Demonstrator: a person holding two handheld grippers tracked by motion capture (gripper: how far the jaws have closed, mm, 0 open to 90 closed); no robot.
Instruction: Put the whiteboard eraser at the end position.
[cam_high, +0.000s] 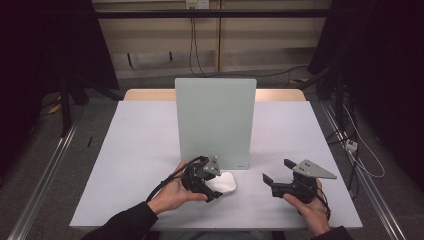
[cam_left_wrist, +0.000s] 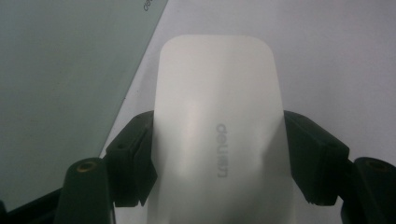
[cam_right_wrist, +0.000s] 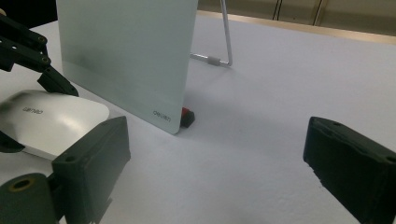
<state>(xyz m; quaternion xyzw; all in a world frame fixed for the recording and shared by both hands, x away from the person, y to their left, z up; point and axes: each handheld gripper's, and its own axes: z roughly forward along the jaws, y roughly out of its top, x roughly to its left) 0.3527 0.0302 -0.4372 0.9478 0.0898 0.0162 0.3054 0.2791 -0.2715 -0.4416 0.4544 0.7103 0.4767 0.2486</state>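
On the white table (cam_high: 145, 150), before the upright pale green board (cam_high: 215, 120), my left gripper (cam_high: 212, 189) pinches the white eraser (cam_left_wrist: 219, 135) near the board's foot, while my right gripper (cam_high: 278, 170) rests spread, holding nothing.

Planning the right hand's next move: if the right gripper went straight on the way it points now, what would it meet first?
Probably bare table first. The right gripper stands open, aimed past the red-footed corner of the upright board; farther on stands its wire stand, though depth is unclear.

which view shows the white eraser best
The left gripper view: the white eraser sits close up between that tool's jaws, logo readable. The high view shows it small, partly hidden by the left tool; the right gripper view catches it obliquely.
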